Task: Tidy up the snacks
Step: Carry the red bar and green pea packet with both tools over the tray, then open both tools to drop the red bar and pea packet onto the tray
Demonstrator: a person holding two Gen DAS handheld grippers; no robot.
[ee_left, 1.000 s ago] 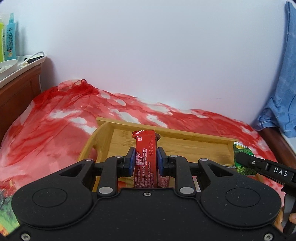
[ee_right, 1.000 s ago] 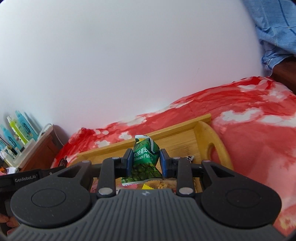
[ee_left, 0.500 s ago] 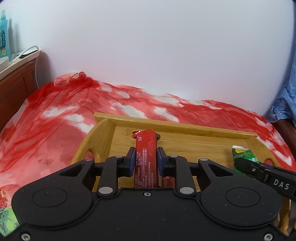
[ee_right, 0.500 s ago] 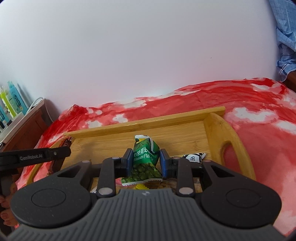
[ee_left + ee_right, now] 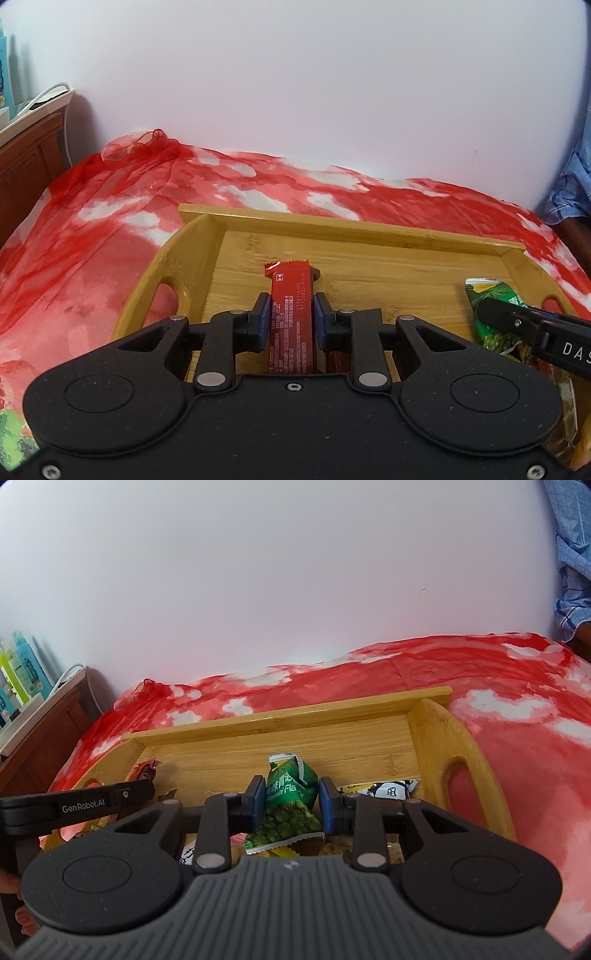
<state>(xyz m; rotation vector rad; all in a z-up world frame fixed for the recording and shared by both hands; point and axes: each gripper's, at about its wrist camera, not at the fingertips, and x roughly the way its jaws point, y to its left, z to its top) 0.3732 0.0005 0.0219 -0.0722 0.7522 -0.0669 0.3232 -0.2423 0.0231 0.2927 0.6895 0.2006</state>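
While both hands carry a snack over the bamboo tray [image 5: 369,236], the step in hand looks like setting each packet down inside it. Nearest the left wrist camera, the left gripper [image 5: 289,323] is clamped on a red bar wrapper [image 5: 290,317], held upright by its long sides above the tray's left half, near the tray's left handle slot. On the tray's right half, the right gripper [image 5: 291,801] is clamped on a green pea packet [image 5: 291,797], squeezing its middle so the crimped ends stick out above and below.

To do this well, I would lower each packet until its bottom end meets the tray floor before easing the pads apart, so neither tips or bounces out. The bar is stiff and should lie flat if tilted first; the pea packet is puffy and may roll, so it wants placing against something. Several loose packets already lie along the tray's near edge, among them a black-and-white packet [image 5: 391,788] just right of the green one and a dark wrapper [image 5: 146,771] at the tray's left end; the open floor toward the tray's far wall is the safer target.

Under the tray lies a red-and-white cloth [image 5: 110,229], soft and rumpled, so the tray may rock under pressure. Beyond the tray stands a plain white wall [image 5: 295,92]; left of the tray, a wooden cabinet [image 5: 40,738] with bottles [image 5: 22,672]; right of it, blue fabric [image 5: 572,554].
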